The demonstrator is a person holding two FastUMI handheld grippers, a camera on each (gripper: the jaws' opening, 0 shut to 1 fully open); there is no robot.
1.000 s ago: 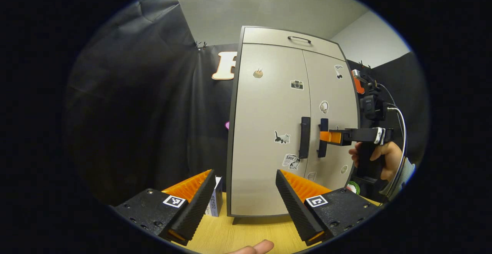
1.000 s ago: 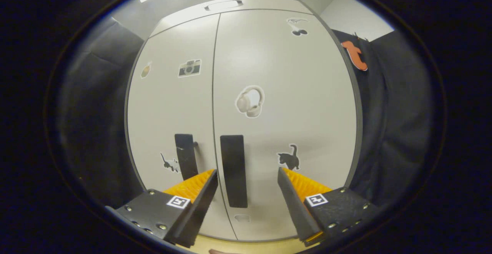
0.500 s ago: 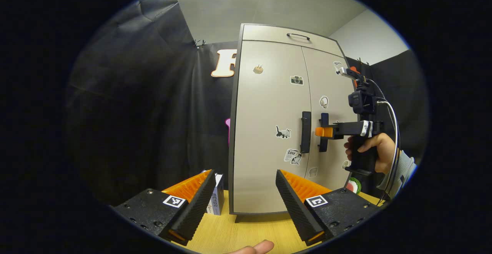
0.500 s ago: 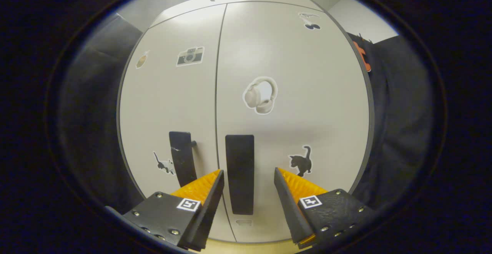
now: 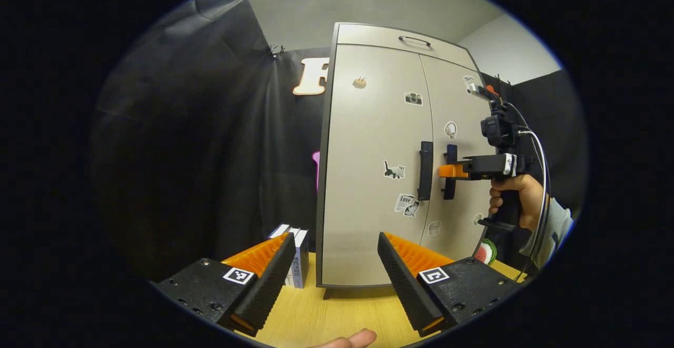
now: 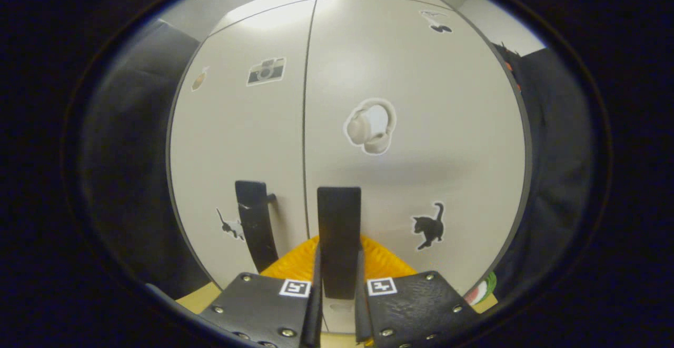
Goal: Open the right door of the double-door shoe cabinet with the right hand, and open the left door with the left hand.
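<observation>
Right gripper (image 6: 337, 285): I've clamped it on the right door's handle (image 6: 338, 237).
Left gripper (image 5: 334, 264): jaws apart, well back from the left handle (image 5: 425, 170).
Cabinet (image 5: 368, 190): both doors closed.
Risk: pulling off the hinge arc, I may slip off.

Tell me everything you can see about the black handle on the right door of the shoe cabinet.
The black handle on the right door is a flat, upright bar with a matte, plastic-like look, mounted beside the seam between the two beige doors. The right gripper is shut on its lower part, one finger pressing each side. In the left gripper view it stands parallel to the left door's handle, and the door looks closed.
</observation>
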